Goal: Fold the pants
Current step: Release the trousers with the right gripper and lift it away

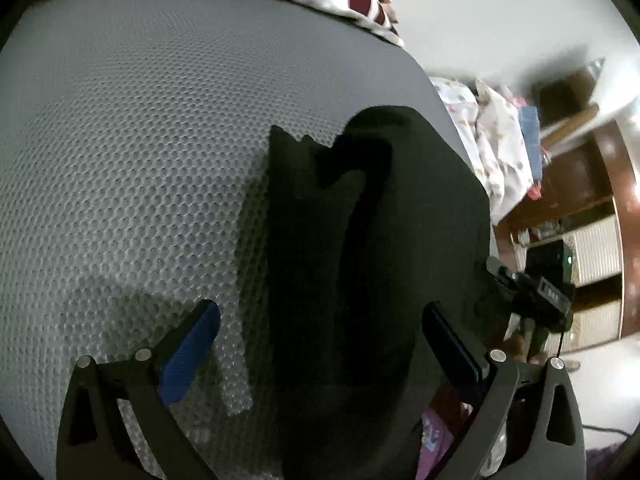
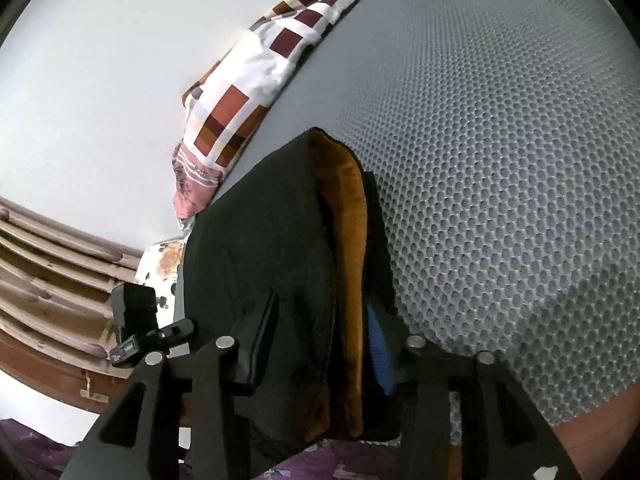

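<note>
Left gripper (image 1: pixel 320 354) spread, right gripper (image 2: pixel 320 350) loosely straddling dark pants (image 2: pixel 260 240), honeycomb mat (image 2: pixel 500 160).

1. You are working over a grey honeycomb-textured mat (image 1: pixel 132 152) that covers most of both views
2. Along its far edge you have a checked cloth (image 2: pixel 244 96) in white, maroon and orange squares, lying against a plain white wall (image 2: pixel 100 80)
3. In your left wrist view, a pale floral-print bedding (image 1: pixel 496 148) sits beyond the mat's right edge, with dark brown wooden furniture (image 1: pixel 580 168) behind it
4. In your right wrist view, brown wooden slats (image 2: pixel 52 276) curve along the lower left
5. Purple patterned fabric (image 2: pixel 312 464) shows at the bottom edge
6. Light is soft and even
</note>
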`<state>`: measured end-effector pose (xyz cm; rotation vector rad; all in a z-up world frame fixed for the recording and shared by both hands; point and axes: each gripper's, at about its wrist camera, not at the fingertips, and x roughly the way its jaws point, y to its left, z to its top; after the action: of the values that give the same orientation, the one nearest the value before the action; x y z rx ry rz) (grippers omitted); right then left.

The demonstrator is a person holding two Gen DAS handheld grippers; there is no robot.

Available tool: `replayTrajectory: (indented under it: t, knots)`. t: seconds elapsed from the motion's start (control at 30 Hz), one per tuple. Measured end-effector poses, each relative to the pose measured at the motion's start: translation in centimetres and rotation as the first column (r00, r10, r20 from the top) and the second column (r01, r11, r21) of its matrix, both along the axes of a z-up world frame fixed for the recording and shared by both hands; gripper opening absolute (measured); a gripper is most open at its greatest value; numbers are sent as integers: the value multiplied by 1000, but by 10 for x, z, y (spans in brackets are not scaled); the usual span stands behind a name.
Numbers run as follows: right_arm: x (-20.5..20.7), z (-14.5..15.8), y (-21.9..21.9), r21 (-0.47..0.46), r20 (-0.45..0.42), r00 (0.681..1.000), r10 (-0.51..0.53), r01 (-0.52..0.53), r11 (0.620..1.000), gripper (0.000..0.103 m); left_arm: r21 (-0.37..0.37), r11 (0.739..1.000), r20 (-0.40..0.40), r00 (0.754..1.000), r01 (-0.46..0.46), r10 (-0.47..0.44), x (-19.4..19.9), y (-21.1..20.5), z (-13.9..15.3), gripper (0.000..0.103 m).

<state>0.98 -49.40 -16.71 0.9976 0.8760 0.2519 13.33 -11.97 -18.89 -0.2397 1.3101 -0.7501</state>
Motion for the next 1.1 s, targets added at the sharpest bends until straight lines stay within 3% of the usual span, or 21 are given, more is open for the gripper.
replayTrajectory:
  t: [0.1, 0.17, 0.23, 0.27, 0.3, 0.33, 0.37, 0.4, 0.5, 0.67, 0.77, 0.83, 0.93, 1.1]
  knots:
    - [4, 10, -4, -60, -21, 999, -34, 32, 998, 42, -1, 1000, 11, 1000, -19, 19, -2, 1, 1, 100]
    - [10, 38, -9, -137, 28, 998, -64, 67, 988, 43, -2, 999, 39, 999, -32, 32, -8, 1, 1, 100]
    - [27, 73, -5, -167, 107, 994, -2, 20, 986, 44, 29, 999, 85, 996, -24, 22, -15, -3, 2, 100]
    - [45, 96, 5, -179, 153, 985, 83, -55, 982, 47, 52, 999, 108, 994, -9, 4, -19, -6, 2, 100]
    - [60, 111, 14, -164, 181, 971, 159, -129, 978, 62, 71, 997, 127, 992, 12, -21, -23, -11, 2, 100]
    - [85, 127, 28, -133, 207, 945, 255, -231, 964, 85, 95, 995, 156, 987, 31, -46, -28, -16, 3, 100]
    - [103, 138, 38, -127, 212, 930, 301, -279, 952, 94, 106, 993, 173, 983, 50, -68, -31, -19, 2, 100]
    - [124, 147, 50, -138, 207, 917, 341, -318, 938, 101, 114, 991, 189, 978, 68, -88, -35, -23, 2, 100]
    - [189, 156, 87, -217, 121, 869, 480, -449, 867, 101, 108, 991, 218, 971, 78, -100, -39, -25, 2, 100]
    - [260, 101, 149, -176, -211, 706, 676, -708, 684, 101, 51, 995, 225, 970, 81, -90, -44, -4, 0, 100]
    - [256, 68, 167, -1, -270, 530, 804, -835, 550, 100, -10, 998, 232, 971, 58, -55, -48, 10, -1, 101]
    - [250, 66, 173, 30, -237, 451, 861, -882, 470, 102, -43, 998, 245, 969, 48, -37, -50, 16, -2, 101]
    - [246, 69, 173, 47, -174, 398, 901, -910, 411, 103, -57, 997, 265, 963, 59, -42, -52, 20, -1, 102]
    - [261, 40, 181, 135, -142, 360, 922, -916, 379, 103, -69, 994, 327, 944, 80, -53, -65, 25, -1, 102]
